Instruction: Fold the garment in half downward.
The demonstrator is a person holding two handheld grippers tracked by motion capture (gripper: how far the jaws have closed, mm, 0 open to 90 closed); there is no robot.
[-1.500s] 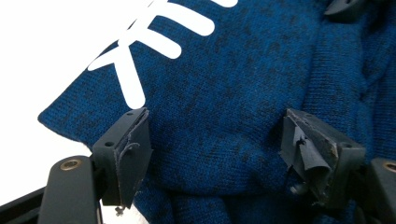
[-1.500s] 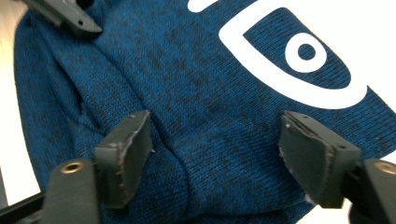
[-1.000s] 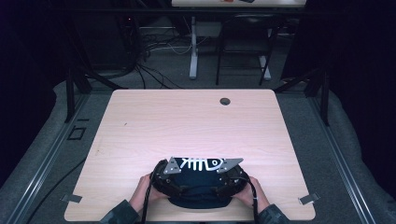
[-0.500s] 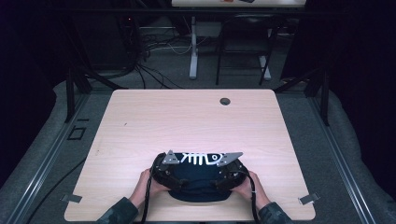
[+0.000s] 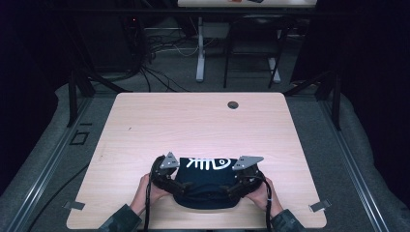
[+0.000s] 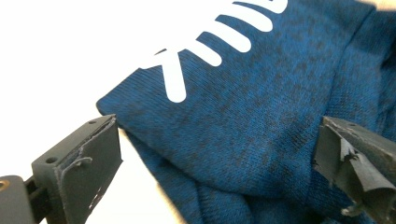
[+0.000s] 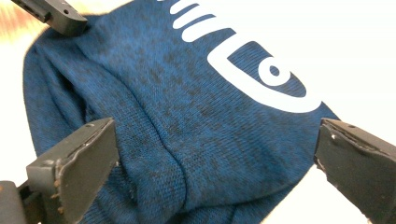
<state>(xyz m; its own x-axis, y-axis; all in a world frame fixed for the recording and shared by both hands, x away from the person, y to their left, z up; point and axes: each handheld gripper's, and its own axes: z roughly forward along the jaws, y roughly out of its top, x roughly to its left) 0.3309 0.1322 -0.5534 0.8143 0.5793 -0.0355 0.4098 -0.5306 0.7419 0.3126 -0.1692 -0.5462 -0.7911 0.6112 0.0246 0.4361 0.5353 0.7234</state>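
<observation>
A dark blue folded garment with a white fish-skeleton print lies near the table's front edge. In the left gripper view the blue knit cloth shows the print's tail, and my left gripper is open with its jaws spread over the garment's left corner. My right gripper is open too, jaws wide apart above the cloth near the print's fish head. From above, the left gripper and right gripper sit at the garment's two ends, each held by a hand.
The light wooden table has a round cable hole at the back right. Tape marks sit near the front corners. Beyond the table are dark floor, cables and another desk's legs.
Both grippers and the garment have shifted slightly toward the front edge, and the garment looks more bunched between them. The jaws remain spread.
</observation>
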